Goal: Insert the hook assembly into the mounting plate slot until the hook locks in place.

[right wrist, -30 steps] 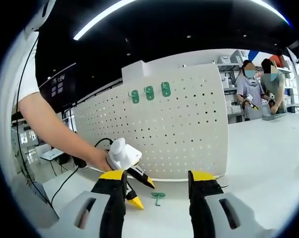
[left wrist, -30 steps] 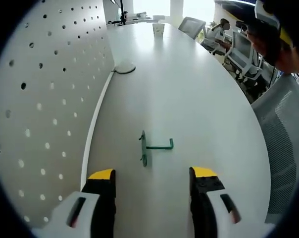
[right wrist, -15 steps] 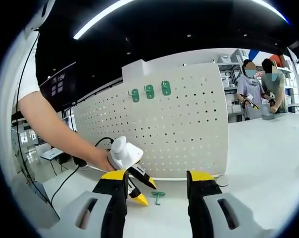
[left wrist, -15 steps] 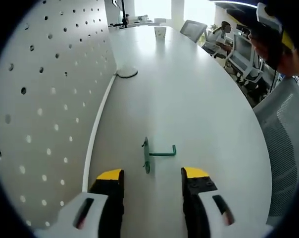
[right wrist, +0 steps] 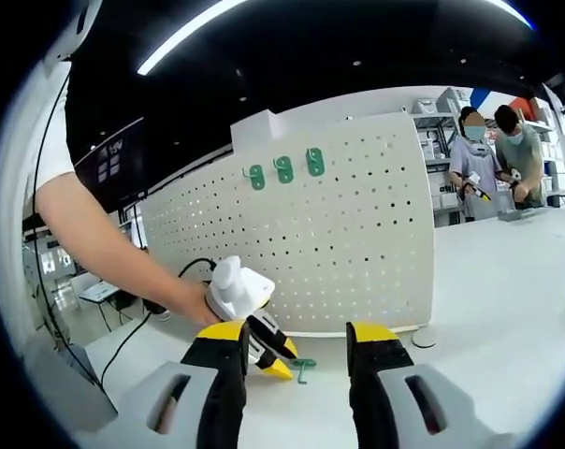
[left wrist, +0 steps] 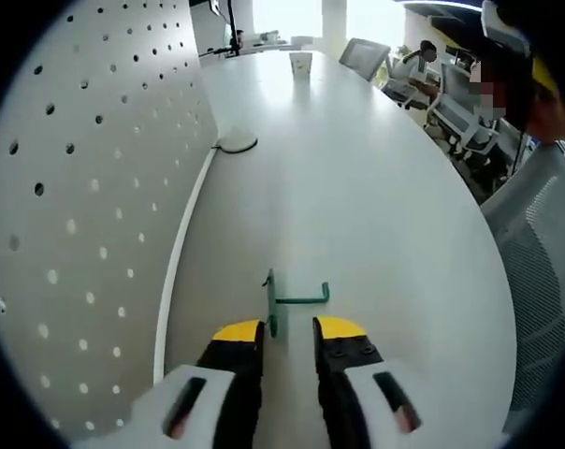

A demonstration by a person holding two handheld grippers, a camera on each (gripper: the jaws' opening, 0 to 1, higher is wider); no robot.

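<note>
A green hook [left wrist: 284,300] lies flat on the white table [left wrist: 376,196], close to the foot of the white pegboard [left wrist: 86,206]. My left gripper [left wrist: 289,329] is down over the hook's plate end, jaws drawn near with a small gap still showing on the right side. In the right gripper view that left gripper [right wrist: 284,363], held by a hand, touches down at the green hook [right wrist: 303,367] in front of the pegboard [right wrist: 348,253]. Three green hooks [right wrist: 282,169] hang near the board's top. My right gripper [right wrist: 296,331] hovers open and holds nothing.
A round white disc with a cable [left wrist: 236,143] lies by the board's far end, and a paper cup [left wrist: 300,63] stands further back. A mesh chair [left wrist: 544,262] sits at the table's right edge. Two people [right wrist: 493,154] stand at a distant counter.
My left gripper's jaws have narrowed from wide apart to close on either side of the hook's plate end, having moved forward onto it. The right gripper has barely moved.
</note>
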